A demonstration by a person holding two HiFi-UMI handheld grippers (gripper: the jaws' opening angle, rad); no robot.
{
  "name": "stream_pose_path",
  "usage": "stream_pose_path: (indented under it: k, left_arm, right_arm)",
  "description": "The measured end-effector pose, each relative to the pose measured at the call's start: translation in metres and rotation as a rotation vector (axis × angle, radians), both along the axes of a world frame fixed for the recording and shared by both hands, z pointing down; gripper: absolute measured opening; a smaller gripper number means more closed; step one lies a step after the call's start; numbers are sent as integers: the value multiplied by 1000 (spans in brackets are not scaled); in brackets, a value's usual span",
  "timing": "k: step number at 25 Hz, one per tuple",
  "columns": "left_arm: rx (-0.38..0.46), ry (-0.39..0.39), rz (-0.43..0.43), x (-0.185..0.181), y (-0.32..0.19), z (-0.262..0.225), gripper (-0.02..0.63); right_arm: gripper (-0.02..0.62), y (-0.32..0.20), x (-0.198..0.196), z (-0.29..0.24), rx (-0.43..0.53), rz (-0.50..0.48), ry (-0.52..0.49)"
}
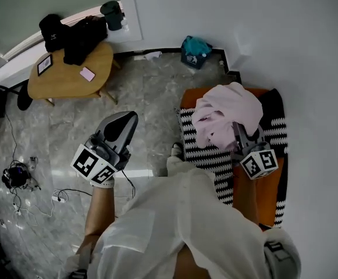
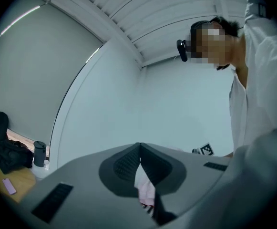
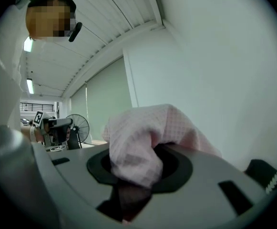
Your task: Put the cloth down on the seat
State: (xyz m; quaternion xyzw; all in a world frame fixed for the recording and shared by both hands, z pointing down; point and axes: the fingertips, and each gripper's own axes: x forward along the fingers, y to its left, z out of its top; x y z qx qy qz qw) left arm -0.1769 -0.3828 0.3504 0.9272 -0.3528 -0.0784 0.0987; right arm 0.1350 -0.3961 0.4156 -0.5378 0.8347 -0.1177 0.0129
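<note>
Head view, looking steeply down: a person in a loose white garment (image 1: pixel 180 225) stands on a grey marbled floor (image 1: pixel 148 92) with a gripper in each hand. The right gripper (image 1: pixel 239 133), with its black-and-white marker cube (image 1: pixel 259 163) nearest the camera, reaches over a low orange upholstered seat (image 1: pixel 187 100) set against the white wall and covered by a black-and-white zigzag-patterned throw (image 1: pixel 200 156). The pale pink checked cloth (image 1: pixel 227 112) is bunched in a loose mound above this seat, its lower folds hanging over the throw; whether it already rests on the seat cannot be told. In the right gripper view the jaws stand part-way closed on a thick fold of the cloth, which fills the gap between them and spills over the top. The left gripper (image 1: pixel 127 122) is held out over the bare floor, well apart from the seat and the cloth. In the left gripper view its jaws meet at the tips with nothing between them, and the pink cloth shows only far beyond, through the slot below. At upper left stands an oval wooden desk (image 1: pixel 70 83) bearing a heap of black fabric items (image 1: pixel 78 36) and a small pink card (image 1: pixel 87 74). A teal bag (image 1: pixel 195 51) lies on the floor by the wall.
</note>
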Motion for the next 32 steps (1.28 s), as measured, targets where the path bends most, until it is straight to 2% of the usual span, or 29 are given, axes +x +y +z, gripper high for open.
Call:
stream_pose_path:
  k: [4,8,12,19,24,29,32]
  left_arm:
    - [-9,-14,-28,22,-49,12,15]
    - [-25,-14,-45,43,-89,33,15]
    - [-77,-6,-21,60,-117,59,15]
    - [-136,-47,11,85,-147,100,15]
    - [-167,-49,13,96,-167,124,15]
    - [-198,-42,29,104,-172,139,15]
    - [-208,-43,35,106,-169,144,15]
  right_arm:
    - [143,-54,3,35,-36,-79,-20]
    - [144,-98,6,74,-80,-137,8]
    - [146,-131,4,120,-157,-156,39]
    - [149,-172,-3,202,-288,-195,124]
    - [152,-194,8,255,-390,-177,202]
    - [160,-197,55,326,-624,-87,317]
    - [164,-193,87,344,-713,-20,355]
